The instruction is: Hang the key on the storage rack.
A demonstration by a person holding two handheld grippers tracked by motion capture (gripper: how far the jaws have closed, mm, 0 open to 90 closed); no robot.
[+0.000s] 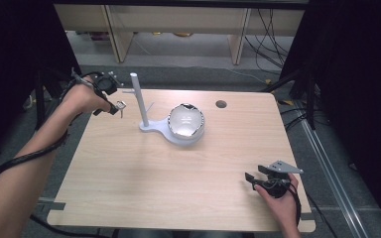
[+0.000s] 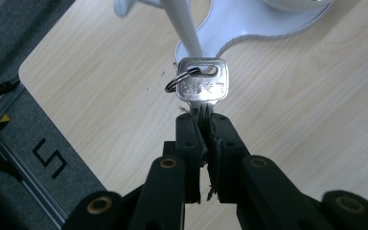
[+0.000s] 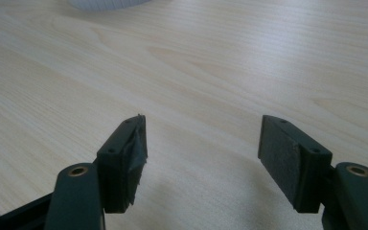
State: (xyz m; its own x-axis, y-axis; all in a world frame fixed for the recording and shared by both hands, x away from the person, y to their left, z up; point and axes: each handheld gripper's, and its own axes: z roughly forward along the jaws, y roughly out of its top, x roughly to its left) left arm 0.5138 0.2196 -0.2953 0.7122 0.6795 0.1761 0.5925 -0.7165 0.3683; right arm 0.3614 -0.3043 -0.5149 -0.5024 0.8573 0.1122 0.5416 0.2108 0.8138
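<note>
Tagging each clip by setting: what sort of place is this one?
Probably a lab or data-collection workspace, not a home: a bare wooden table with a cable hole, loose cables trailing on the floor behind it, and dark curtains at both sides.

Wide bare surface [image 1: 144,178] across the near half, open to either claw. Blocked toward the far middle by a white stand [image 1: 171,130], upright post [image 1: 138,99] and shiny bowl [image 1: 186,120]; seemingly little room left of the post.

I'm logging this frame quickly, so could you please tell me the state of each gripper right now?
Left gripper: closed on a silver key with a small ring.
Right gripper: open, holding nothing.
</note>
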